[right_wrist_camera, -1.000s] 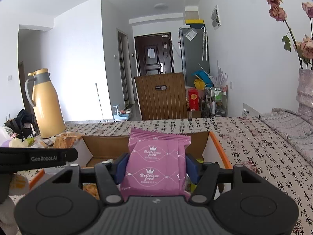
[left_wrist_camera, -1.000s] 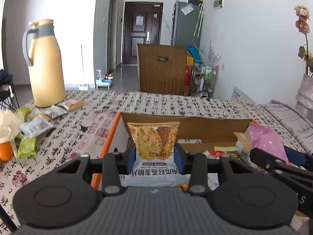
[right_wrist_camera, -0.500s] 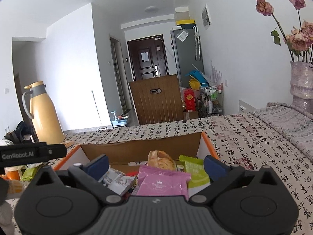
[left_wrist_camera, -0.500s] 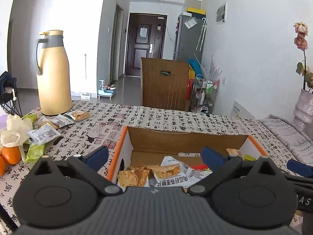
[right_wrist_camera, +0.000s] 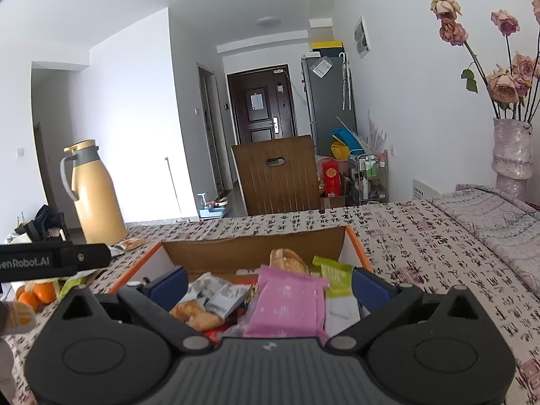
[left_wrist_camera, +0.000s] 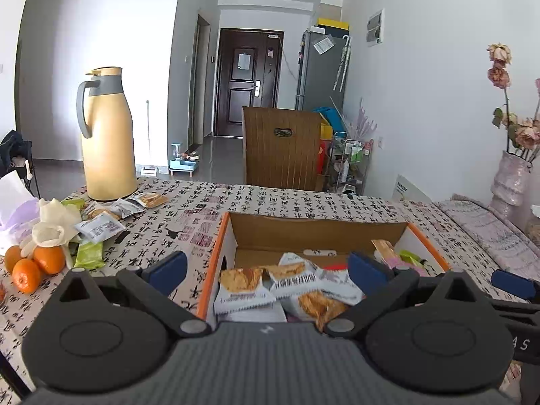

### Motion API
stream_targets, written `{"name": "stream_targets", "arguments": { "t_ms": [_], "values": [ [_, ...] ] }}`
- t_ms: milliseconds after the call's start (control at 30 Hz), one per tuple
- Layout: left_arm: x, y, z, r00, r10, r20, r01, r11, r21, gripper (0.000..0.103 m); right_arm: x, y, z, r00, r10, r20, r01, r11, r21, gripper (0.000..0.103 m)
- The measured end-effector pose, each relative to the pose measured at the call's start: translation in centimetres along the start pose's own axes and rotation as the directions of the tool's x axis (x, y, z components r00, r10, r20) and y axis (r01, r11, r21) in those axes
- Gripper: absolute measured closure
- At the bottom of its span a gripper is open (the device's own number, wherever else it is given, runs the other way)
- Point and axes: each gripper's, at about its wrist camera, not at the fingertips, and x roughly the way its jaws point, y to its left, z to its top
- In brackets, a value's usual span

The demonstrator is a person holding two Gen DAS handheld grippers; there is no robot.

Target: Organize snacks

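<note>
Left wrist view: the left gripper [left_wrist_camera: 266, 266] has its jaws spread wide with nothing between the pads, having just opened; beyond them the cracker packets [left_wrist_camera: 287, 287] lie loose in the near-left part of the cardboard box [left_wrist_camera: 317, 227]. More snack packets [left_wrist_camera: 101, 226] are scattered on the tabletop [left_wrist_camera: 270, 199] at 10 o'clock, beside the oranges [left_wrist_camera: 33, 266] and below the yellow jug [left_wrist_camera: 106, 135]. A likely hazard: a reach toward that pile may nudge the oranges into rolling or knock the tall jug.

Right wrist view: the right gripper [right_wrist_camera: 270, 283], jaws likewise just opened and empty, hangs above the pink packet [right_wrist_camera: 287, 303], which leans on the other snacks beside a green packet [right_wrist_camera: 334, 273]. The heap looks unstable; a low pass of either gripper could catch the box rim [right_wrist_camera: 357, 246] or drag a packet out.
</note>
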Motion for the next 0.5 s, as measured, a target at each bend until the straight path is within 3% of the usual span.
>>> {"name": "stream_targets", "arguments": {
  "t_ms": [500],
  "values": [
    [-8.3,0.2,-4.9,0.999,-0.049,-0.010,0.050,0.997,0.054,0.000,-8.8,0.5,-4.2,0.999,0.010,-0.032,-0.010,1.000,-0.022,0.000]
  ]
}}
